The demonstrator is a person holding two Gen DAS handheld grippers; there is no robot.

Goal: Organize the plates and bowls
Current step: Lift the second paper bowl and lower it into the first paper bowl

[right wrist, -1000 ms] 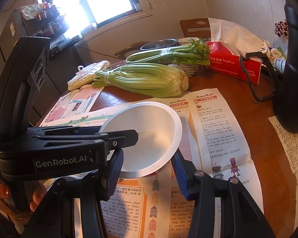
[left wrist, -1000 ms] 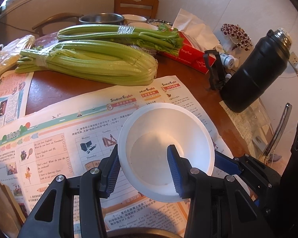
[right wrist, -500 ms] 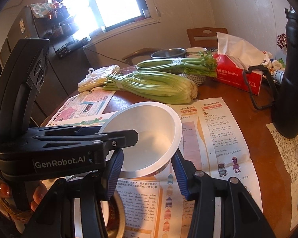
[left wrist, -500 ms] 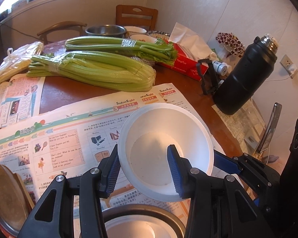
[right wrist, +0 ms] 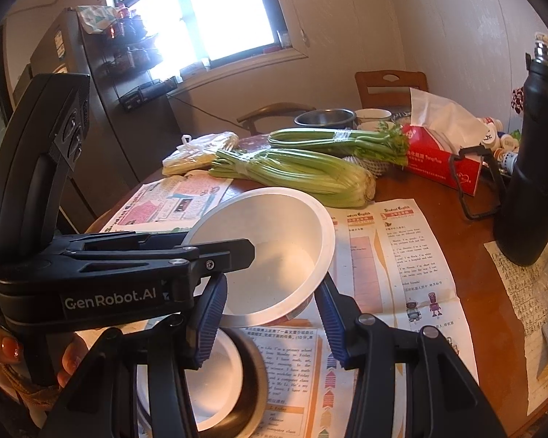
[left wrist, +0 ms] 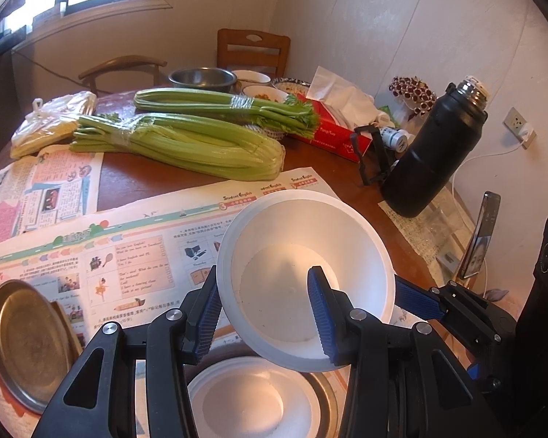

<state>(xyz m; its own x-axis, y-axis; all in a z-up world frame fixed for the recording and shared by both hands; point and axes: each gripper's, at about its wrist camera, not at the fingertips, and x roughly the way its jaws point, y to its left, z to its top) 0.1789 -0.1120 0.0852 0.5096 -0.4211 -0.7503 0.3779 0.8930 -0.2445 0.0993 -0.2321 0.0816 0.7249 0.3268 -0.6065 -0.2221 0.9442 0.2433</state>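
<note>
We see a round brown wooden table (left wrist: 135,179) that carries everything, with coloured newspaper sheets (left wrist: 128,241) spread over its near part. Behind the sheets lie two long bundles of green celery (left wrist: 186,146), and to the right of them stand a tall black thermos bottle (left wrist: 434,153) and a red tissue box (left wrist: 332,135) close to the wall.

The white foam bowl (left wrist: 303,277) is in the air above the newspaper, tilted toward the cameras, and it is carried by both grippers together. The left gripper (left wrist: 266,314) is clamped on the near rim of this bowl, with one blue finger inside it and one outside. The right gripper (right wrist: 270,314) is closed on the other side of the bowl, its blue pads against the wall; a hand (right wrist: 11,350) is visible at its handle.

Directly below the lifted bowl rests a second white foam bowl (left wrist: 252,401), and it sits inside a dark metal bowl (left wrist: 328,405). At the left edge of the table lies a flat golden metal plate (left wrist: 25,343).
</note>
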